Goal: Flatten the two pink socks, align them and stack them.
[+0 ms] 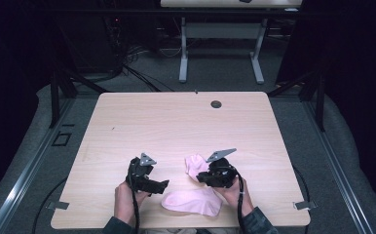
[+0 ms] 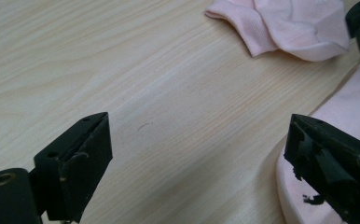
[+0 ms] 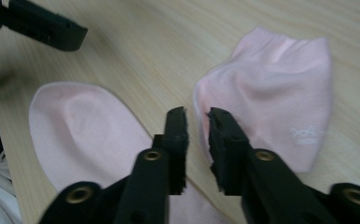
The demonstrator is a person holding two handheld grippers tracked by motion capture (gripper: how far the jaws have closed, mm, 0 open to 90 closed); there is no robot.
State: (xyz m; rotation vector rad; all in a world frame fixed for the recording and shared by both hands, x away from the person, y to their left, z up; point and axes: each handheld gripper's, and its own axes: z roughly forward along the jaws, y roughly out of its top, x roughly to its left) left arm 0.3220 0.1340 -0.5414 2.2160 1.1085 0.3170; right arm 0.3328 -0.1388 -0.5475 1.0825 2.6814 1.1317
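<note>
Two pink socks lie near the table's (image 1: 127, 122) front edge: a flat sock (image 1: 192, 201) and a bunched sock (image 1: 194, 164). The right gripper (image 3: 197, 122), jaws nearly together and empty, should bite the bunched sock's edge fully. The left gripper (image 2: 197, 154) stands spread wide.

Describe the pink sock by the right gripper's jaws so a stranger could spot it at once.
On the wooden table, look near the front edge beside the right gripper. The bunched pink sock lies just past its tips. Unlike the flat pink sock nearer the person, it is crumpled and bears a small white embroidered mark.
</note>
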